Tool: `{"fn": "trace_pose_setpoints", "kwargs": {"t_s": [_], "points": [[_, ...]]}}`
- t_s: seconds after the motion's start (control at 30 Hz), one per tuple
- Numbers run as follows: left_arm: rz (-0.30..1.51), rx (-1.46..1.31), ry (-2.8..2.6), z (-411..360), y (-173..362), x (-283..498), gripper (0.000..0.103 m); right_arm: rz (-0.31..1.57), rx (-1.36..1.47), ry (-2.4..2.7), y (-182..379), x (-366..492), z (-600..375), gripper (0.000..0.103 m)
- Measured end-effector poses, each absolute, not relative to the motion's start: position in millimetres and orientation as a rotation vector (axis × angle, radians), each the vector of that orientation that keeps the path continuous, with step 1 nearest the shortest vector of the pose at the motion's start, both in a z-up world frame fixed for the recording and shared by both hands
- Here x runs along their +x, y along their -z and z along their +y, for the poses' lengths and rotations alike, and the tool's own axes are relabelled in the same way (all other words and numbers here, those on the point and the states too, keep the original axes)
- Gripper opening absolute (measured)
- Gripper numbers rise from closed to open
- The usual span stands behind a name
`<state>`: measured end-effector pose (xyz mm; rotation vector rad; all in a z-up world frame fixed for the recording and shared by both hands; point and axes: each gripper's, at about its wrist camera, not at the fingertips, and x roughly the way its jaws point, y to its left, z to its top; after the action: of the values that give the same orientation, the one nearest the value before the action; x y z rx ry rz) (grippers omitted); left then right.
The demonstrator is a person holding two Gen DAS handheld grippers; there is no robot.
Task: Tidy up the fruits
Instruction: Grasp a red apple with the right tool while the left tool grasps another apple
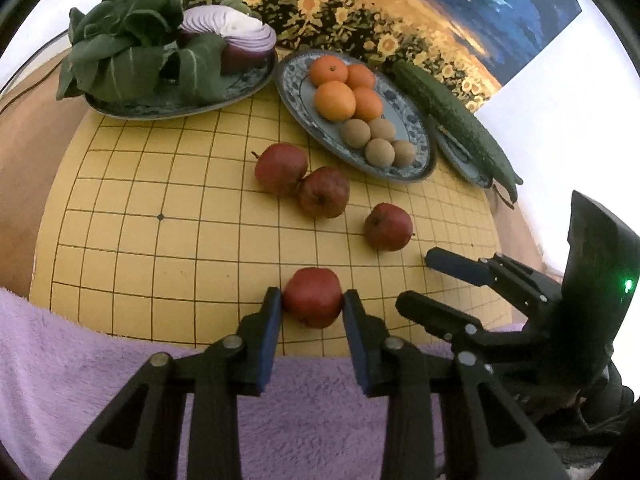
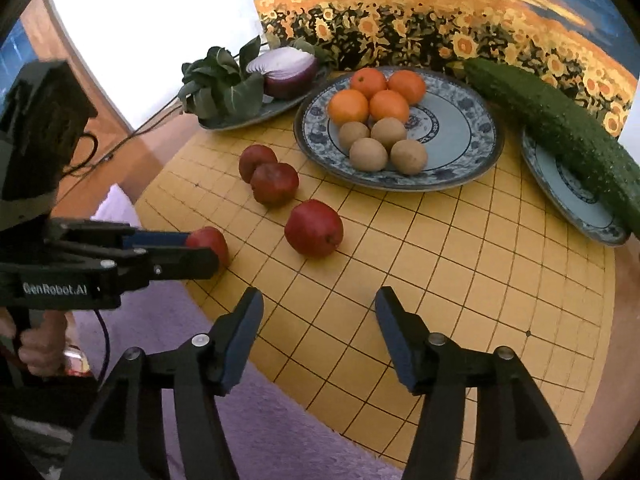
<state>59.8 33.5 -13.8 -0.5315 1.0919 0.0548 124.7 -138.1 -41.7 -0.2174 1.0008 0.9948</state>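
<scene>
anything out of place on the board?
Four red apples sit off the fruit plate: three loose on the board, one clamped in the left gripper. Right gripper open.

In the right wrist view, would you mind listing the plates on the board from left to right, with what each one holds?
Plate of leafy greens and a halved red onion → large blue-patterned plate with four oranges and four brown kiwis → plate under the cucumber.
</scene>
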Motion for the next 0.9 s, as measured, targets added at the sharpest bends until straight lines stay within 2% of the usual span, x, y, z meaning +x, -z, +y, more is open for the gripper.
{"fn": "trace_pose_setpoints", "kwargs": {"t_s": [0.13, 0.4, 0.57, 0.77, 0.9], "points": [[1.076, -0.521, -0.06, 32, 14, 58, 0.032, 0.941, -0.183, -1.019, 32, 127, -137, 0.054], [1.08, -0.486, -0.057, 26, 15, 61, 0.032, 0.899, -0.216, -1.007, 31, 145, -121, 0.051], [1.079, -0.49, -0.051, 27, 15, 61, 0.032, 0.94, -0.211, -1.038, 39, 148, -118, 0.035], [1.082, -0.485, -0.052, 27, 15, 63, 0.032, 0.938, -0.214, -1.037, 44, 145, -117, 0.035], [1.087, -0.469, -0.055, 25, 15, 64, 0.032, 0.867, -0.245, -0.988, 45, 140, -116, 0.035]]}}
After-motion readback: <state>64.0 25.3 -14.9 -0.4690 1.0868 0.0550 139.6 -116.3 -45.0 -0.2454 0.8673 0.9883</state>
